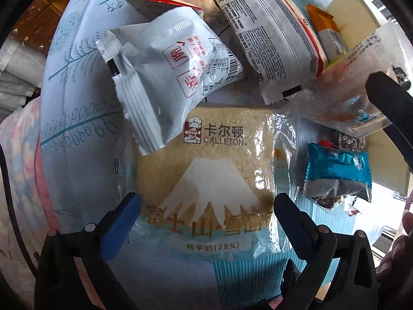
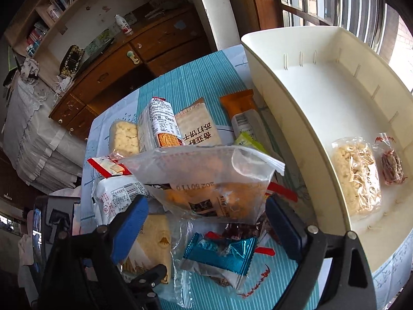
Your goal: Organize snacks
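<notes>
My left gripper point(image 1: 206, 204) points straight down over a clear bread packet point(image 1: 206, 160) printed with a white mountain; its blue fingers point(image 1: 124, 214) stand wide, one at each side of the loaf, open. A white pouch point(image 1: 165, 77) with red print lies across the packet's top left corner. My right gripper point(image 2: 206, 222) is open around a clear bag of orange crackers point(image 2: 211, 180). Under that bag lies a teal foil packet point(image 2: 219, 253), also in the left wrist view, the teal packet point(image 1: 338, 170). A cream bin point(image 2: 284, 82) at the right holds a puffed rice bar point(image 2: 358, 173) and a dark red sweet point(image 2: 392, 165).
More snacks lie on the blue tablecloth point(image 2: 180, 85): a cracker pack point(image 2: 198, 126), an orange bar point(image 2: 237, 106), a biscuit sleeve point(image 2: 160, 124), a rice cake point(image 2: 124, 137). A wooden cabinet point(image 2: 116, 69) and window point(image 2: 335, 0) stand beyond. The right gripper's dark finger point(image 1: 387, 98) shows at right.
</notes>
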The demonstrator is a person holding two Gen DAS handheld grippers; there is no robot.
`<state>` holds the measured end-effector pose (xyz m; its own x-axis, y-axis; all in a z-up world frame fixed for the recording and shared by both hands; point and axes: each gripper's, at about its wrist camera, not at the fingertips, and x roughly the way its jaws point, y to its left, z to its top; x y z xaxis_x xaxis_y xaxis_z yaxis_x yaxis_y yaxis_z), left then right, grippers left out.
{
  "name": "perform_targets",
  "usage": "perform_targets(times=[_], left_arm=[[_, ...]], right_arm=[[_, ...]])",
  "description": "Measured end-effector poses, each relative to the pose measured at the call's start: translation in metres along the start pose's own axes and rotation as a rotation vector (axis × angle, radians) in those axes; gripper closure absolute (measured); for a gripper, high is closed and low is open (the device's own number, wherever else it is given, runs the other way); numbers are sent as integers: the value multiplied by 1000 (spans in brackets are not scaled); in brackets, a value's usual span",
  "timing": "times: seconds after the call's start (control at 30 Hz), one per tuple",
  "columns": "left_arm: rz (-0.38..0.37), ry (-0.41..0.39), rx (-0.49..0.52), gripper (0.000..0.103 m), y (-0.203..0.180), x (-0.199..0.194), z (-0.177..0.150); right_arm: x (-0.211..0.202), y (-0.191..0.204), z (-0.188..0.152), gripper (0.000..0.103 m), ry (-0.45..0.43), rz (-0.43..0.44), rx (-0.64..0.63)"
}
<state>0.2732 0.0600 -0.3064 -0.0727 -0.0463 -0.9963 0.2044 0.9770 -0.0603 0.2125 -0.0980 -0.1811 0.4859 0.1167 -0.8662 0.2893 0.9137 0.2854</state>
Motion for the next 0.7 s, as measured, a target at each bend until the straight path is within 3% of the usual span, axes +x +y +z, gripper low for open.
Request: perform_targets(times=[0.4,0.5,0.7], left_arm=[[37,-1,-12,0,-4,19,13],[43,-12,-16,0,-5,20,7],[45,-25,-17,0,-4,19,2]], right_arm=[[24,-1,9,10,9,-29,-6],[27,0,10,18,7,-28,-14],[26,2,10,21,-6,-36,-29]])
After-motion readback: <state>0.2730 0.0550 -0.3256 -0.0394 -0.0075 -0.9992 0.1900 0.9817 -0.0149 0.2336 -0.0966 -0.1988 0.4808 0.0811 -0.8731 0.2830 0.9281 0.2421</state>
